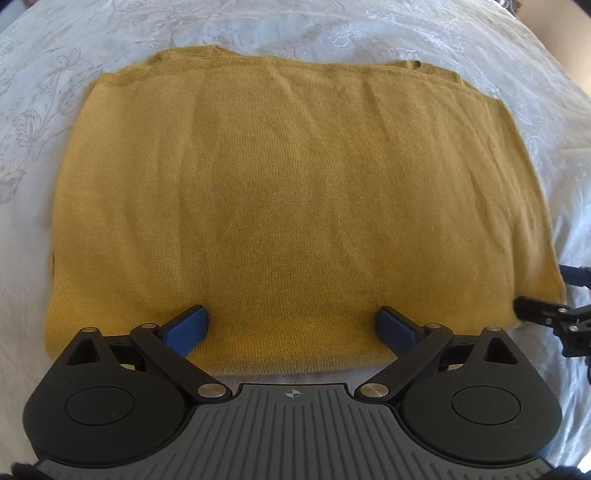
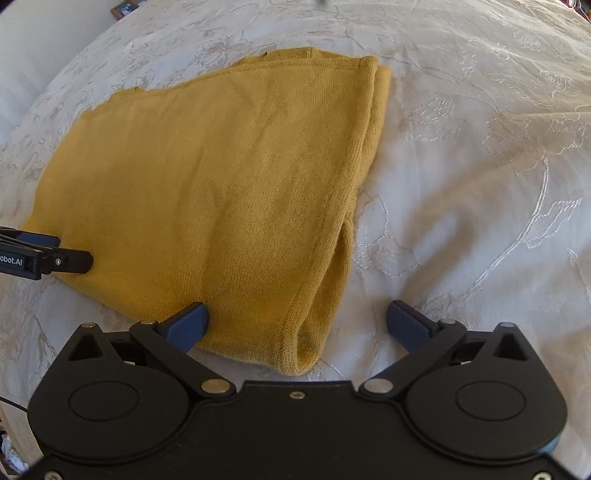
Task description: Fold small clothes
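Both sets of jaws gape wide over the near hem of the sweater (image 1: 280, 192) lying folded on the bedspread (image 2: 480, 166), so bite every layer at once before lifting it over evenly.

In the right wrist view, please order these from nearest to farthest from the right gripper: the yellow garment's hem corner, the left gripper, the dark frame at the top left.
From the right gripper:
1. Hem corner of the yellow garment, between its fingers.
2. Left gripper, left edge.
3. Dark frame, far top left.
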A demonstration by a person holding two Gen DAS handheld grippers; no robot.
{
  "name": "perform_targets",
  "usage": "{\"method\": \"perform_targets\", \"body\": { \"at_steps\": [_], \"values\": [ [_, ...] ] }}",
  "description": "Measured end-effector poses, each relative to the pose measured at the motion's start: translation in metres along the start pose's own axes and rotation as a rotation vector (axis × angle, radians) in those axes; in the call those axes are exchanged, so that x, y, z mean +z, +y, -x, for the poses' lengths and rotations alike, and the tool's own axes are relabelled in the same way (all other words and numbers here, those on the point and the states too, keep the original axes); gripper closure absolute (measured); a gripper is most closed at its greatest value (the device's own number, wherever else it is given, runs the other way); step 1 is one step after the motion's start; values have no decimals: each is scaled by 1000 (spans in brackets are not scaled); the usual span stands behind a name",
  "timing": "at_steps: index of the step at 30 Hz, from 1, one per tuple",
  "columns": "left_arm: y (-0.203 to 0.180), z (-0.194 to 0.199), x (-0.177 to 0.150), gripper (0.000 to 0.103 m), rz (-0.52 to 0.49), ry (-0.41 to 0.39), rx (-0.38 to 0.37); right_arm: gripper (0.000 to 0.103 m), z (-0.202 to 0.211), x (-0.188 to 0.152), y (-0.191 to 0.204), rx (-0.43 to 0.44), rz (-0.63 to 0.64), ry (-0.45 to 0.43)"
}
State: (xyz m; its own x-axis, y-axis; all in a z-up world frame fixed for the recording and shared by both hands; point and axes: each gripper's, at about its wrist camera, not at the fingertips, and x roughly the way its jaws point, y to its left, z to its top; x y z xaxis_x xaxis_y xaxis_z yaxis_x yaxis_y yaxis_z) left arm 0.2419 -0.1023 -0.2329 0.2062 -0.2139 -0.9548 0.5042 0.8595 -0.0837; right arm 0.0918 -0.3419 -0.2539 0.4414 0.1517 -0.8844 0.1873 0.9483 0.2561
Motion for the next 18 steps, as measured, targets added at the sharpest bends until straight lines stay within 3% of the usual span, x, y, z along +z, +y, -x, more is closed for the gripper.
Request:
{"method": "perform_targets", "body": {
  "at_steps": [5,8,11,18],
  "values": [
    [-1,-6,0,0,17,5,19,1,10,11,-14,75,-84,7],
    [-2,-6,-2,0,14,2,30,15,24,15,-28,145,-163,-52],
    [-2,-6,-3,0,16,-3,35,15,28,26,-34,162,-181,-99],
    [-6,-9,0,0,16,6,39,15,0,55,-47,239,-225,-83]
  ]
}}
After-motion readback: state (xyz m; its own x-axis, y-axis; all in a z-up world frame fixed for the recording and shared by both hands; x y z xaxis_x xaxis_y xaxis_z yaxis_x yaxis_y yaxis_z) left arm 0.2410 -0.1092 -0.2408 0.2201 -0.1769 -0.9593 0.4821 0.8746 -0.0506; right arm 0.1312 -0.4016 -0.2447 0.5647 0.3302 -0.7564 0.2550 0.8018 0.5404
